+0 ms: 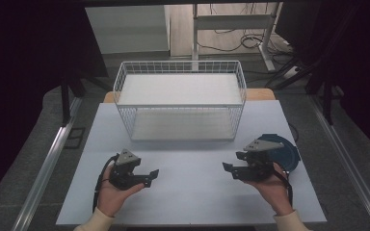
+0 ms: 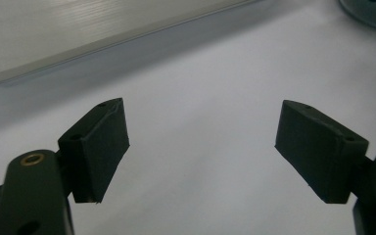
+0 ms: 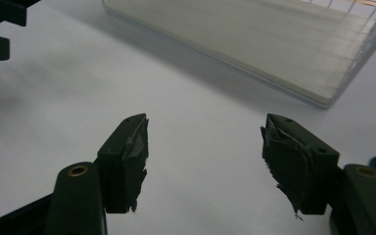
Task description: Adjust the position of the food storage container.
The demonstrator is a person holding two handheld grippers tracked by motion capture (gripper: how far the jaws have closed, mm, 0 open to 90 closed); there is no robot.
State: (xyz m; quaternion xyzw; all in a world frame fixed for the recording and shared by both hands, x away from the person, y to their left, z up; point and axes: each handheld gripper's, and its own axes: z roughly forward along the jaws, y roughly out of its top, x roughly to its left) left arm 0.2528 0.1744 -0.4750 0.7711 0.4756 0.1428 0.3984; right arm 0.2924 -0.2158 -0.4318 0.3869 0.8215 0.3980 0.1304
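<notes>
A white wire rack (image 1: 180,101) with two shelves stands at the back middle of the white table (image 1: 188,192). A dark blue round plate (image 1: 282,154) lies at the right, partly hidden behind my right gripper (image 1: 230,169). That gripper is open and points left, nothing between its jaws (image 3: 205,156). My left gripper (image 1: 150,176) is held at the front left, pointing right, open and empty (image 2: 200,147). The rack's lower shelf (image 2: 78,29) shows ahead of the left gripper, and the same shelf (image 3: 254,44) shows ahead of the right one.
The table's front edge runs just below the person's hands. Metal rails (image 1: 48,163) flank the table on both sides. Behind the rack are a desk frame (image 1: 231,21) and cables on the floor. The blue plate's edge (image 2: 372,12) shows at the upper right of the left gripper view.
</notes>
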